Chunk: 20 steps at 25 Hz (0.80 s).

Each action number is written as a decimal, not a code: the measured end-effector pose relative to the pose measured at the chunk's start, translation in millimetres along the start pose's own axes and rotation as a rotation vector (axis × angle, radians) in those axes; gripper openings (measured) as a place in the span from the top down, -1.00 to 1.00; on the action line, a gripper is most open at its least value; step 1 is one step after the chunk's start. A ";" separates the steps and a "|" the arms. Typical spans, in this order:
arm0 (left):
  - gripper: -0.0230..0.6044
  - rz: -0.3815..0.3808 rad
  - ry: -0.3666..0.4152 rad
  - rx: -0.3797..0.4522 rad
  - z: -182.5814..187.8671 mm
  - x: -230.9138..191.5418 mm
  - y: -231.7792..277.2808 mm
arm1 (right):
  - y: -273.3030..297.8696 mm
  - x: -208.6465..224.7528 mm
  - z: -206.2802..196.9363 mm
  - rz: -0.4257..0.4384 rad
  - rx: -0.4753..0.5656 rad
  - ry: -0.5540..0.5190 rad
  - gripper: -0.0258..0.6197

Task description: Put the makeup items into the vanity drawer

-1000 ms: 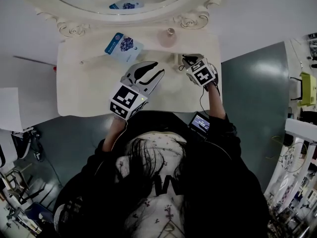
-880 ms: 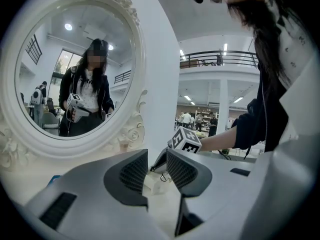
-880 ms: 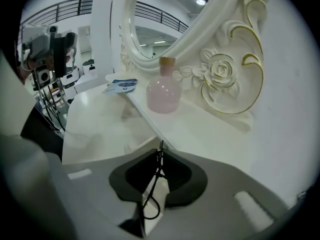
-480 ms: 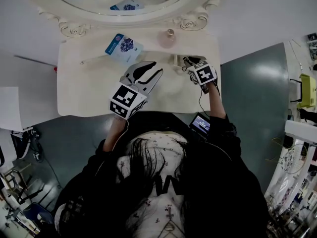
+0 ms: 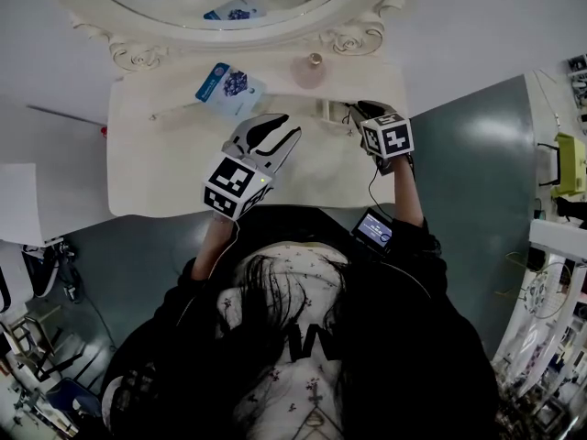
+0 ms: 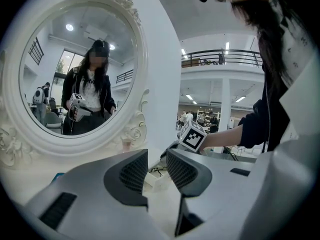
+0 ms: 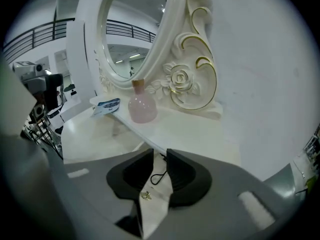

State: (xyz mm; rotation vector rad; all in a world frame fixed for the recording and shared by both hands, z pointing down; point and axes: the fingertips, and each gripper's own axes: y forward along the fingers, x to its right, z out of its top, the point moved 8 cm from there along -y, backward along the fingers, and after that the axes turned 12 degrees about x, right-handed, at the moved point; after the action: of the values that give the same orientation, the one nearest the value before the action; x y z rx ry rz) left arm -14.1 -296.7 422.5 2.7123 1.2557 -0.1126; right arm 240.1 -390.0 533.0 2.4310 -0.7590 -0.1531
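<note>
A blue packet (image 5: 228, 84), a thin pale stick (image 5: 174, 111), a pink bottle (image 5: 312, 70) and a small white box (image 5: 327, 110) lie on the white vanity top (image 5: 156, 172). My left gripper (image 5: 275, 126) hovers over the middle of the top, its jaws a narrow gap apart with nothing between them; the white box (image 6: 156, 180) shows beyond them. My right gripper (image 5: 355, 109) is near the back right, just right of the box. Its jaws (image 7: 160, 156) stand close together, and a thin black cord (image 7: 159, 176) with a small gold bit hangs in the gap. No drawer is visible.
The round ornate mirror (image 5: 229, 7) rises behind the top, and the pink bottle (image 7: 142, 106) stands at its carved base. The top's right edge is close to my right gripper, with grey floor (image 5: 468, 154) beyond. A person's body fills the near side.
My right gripper has shifted to the right, away from the white box, and its marker cube has turned. The left gripper has barely moved.
</note>
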 end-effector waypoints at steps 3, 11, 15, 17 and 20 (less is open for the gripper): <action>0.56 -0.016 0.003 -0.001 -0.6 0.1 1.3 | -5.0 -6.9 1.4 0.000 0.020 0.013 0.64; 0.56 -0.076 0.008 -0.011 -4.0 1.6 4.1 | -28.8 -35.5 11.5 -0.016 0.137 0.075 0.64; 0.56 -0.116 0.008 -0.019 -5.9 1.5 4.9 | -47.3 -57.7 15.9 -0.037 0.221 0.127 0.64; 0.56 -0.145 0.009 -0.027 -7.4 2.7 5.0 | -56.9 -68.8 15.2 -0.057 0.254 0.153 0.64; 0.56 -0.200 0.010 -0.046 -12.0 5.8 5.3 | -70.8 -85.2 9.5 -0.095 0.292 0.199 0.64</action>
State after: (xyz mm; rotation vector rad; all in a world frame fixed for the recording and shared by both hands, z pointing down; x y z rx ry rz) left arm -6.2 -293.8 434.1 2.5455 1.5105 -0.0918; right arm 201.1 -300.4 480.1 2.7075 -0.6110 0.1733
